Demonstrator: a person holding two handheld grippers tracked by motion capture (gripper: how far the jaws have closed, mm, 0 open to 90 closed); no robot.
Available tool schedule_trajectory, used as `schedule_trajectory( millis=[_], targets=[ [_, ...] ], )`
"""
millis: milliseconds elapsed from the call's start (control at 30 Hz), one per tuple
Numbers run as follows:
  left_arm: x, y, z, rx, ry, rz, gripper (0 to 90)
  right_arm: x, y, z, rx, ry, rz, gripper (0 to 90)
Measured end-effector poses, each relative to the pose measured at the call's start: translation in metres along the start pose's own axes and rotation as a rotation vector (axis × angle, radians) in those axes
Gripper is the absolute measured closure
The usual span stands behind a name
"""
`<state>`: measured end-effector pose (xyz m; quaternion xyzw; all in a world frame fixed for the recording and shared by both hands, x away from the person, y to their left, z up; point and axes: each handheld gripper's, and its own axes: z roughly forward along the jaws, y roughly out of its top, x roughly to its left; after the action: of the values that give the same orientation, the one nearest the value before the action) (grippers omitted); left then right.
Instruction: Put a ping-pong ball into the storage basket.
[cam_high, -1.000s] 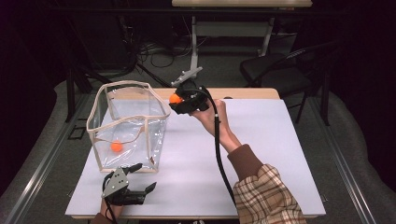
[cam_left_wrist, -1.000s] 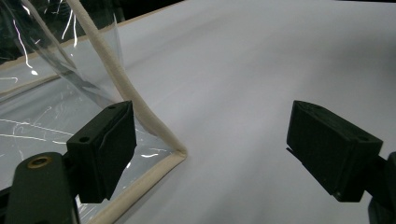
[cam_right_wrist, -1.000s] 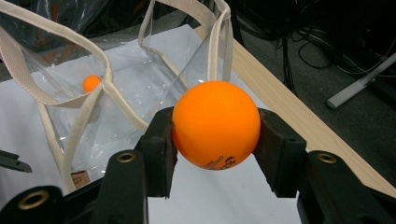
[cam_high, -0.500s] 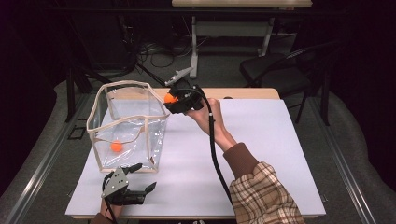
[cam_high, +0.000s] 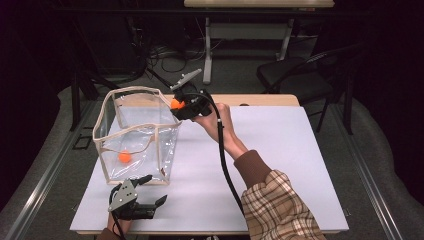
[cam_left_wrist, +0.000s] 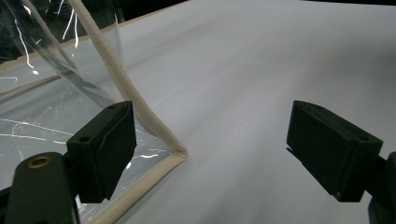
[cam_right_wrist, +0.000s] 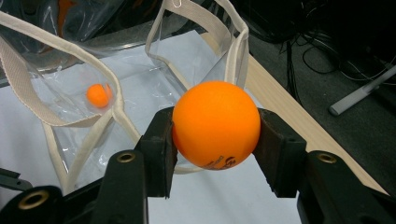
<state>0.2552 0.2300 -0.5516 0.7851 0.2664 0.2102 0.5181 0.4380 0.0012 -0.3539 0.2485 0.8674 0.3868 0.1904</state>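
Observation:
A clear plastic bag (cam_high: 135, 140) with cream webbing trim stands open on the white table (cam_high: 280, 165). One orange ball (cam_high: 124, 157) lies inside it on the bottom; the right gripper view shows that ball (cam_right_wrist: 98, 95) through the plastic. My right gripper (cam_high: 178, 106) hovers at the bag's far right rim, shut on a second orange ball (cam_right_wrist: 216, 124) held between its jaws. My left gripper (cam_high: 150, 192) rests near the table's front edge by the bag's near corner (cam_left_wrist: 175, 156), its jaws wide open with nothing between them.
A wooden strip (cam_high: 260, 100) runs along the table's far edge. Beyond it are a black chair (cam_high: 295, 80), a desk leg and floor cables (cam_high: 165, 52). White table surface stretches to the right of the bag.
My right gripper has carried the orange ball a little left, from beside the bag's far right corner to over its rim. The left gripper has stayed put.

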Motion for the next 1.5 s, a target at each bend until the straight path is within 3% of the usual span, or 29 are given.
schedule_trajectory(
  millis=[767, 1500],
  targets=[
    [0.000, 0.000, 0.000, -0.002, 0.001, 0.000, 15.9, 0.010, 0.010, 0.022, 0.017, 0.025, -0.023, 51.8],
    [0.000, 0.000, -0.001, -0.003, 0.000, -0.001, 15.9, 0.008, 0.014, 0.035, 0.023, 0.039, -0.021, 51.8]
  ],
)
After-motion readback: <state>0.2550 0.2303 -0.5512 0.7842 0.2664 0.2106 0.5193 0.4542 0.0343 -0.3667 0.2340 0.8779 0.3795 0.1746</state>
